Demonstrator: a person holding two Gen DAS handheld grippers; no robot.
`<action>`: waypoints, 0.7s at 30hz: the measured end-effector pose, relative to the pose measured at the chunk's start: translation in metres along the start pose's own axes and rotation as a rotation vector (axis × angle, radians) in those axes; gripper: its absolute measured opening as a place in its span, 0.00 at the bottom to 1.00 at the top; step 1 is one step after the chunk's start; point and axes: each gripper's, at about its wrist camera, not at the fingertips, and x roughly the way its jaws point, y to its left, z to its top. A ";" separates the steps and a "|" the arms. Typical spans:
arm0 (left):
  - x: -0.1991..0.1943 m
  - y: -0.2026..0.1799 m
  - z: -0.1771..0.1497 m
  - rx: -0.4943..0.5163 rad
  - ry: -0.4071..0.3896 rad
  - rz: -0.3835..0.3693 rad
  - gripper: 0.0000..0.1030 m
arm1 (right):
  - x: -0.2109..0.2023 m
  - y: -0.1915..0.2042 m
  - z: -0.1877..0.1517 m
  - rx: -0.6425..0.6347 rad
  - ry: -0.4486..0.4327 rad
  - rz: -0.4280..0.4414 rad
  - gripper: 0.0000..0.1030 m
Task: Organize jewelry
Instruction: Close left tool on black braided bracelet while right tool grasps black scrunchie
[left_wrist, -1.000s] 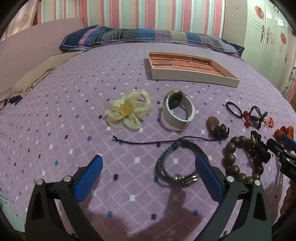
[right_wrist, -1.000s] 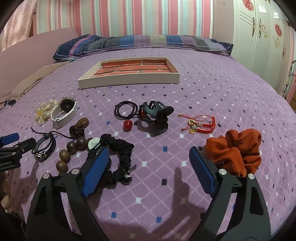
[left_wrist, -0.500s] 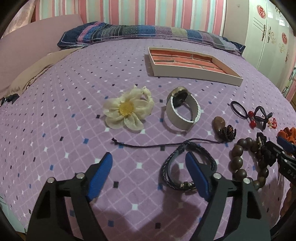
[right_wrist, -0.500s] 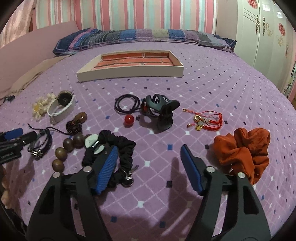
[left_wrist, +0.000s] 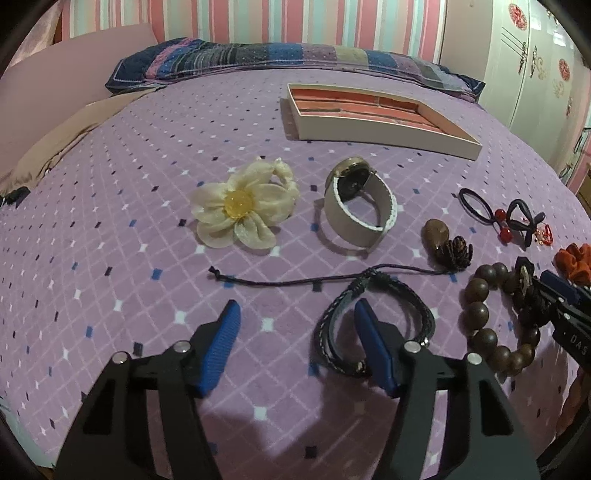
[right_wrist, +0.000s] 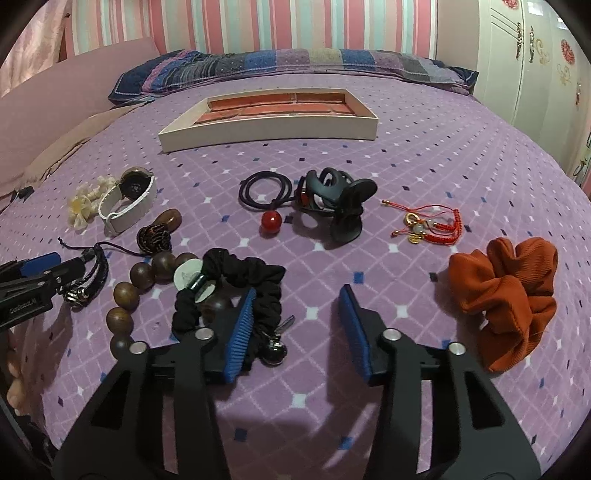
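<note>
A purple bedspread (left_wrist: 110, 229) patterned with small diamonds is seen across both views, and a striped pillow (right_wrist: 295, 66) is laid along its far edge. A shallow cream tray (right_wrist: 273, 127) with a brick-red lining is set towards the far side, well apart from the jewelry. An orange scrunchie (right_wrist: 506, 295) is found at the right, and a black scrunchie (right_wrist: 236, 291) lies just beside the right gripper's left finger. A black claw clip (right_wrist: 340, 206) is placed near a black hair tie with a red bead (right_wrist: 271, 221). A cream fabric flower (left_wrist: 240, 206) and a white-strapped watch (left_wrist: 360, 210) are laid side by side. A wooden bead bracelet (left_wrist: 484, 332) and a red cord bracelet (right_wrist: 432, 225) are also seen. The braided leather bracelet (left_wrist: 373, 328) lies flat, with the left gripper (left_wrist: 297, 325) partly open over it, one finger inside its loop, nothing clamped. The right gripper (right_wrist: 297, 306) is held partly open and empty above bare bedspread.
</note>
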 end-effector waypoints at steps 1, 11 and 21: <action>0.000 -0.001 0.000 -0.002 -0.005 0.000 0.62 | 0.000 0.001 0.000 0.000 -0.002 0.000 0.37; 0.002 -0.014 -0.004 0.021 -0.029 0.016 0.54 | -0.001 0.011 -0.005 -0.035 -0.022 0.011 0.21; 0.003 -0.027 -0.008 0.051 -0.052 0.001 0.26 | -0.003 0.014 -0.010 -0.057 -0.049 0.012 0.15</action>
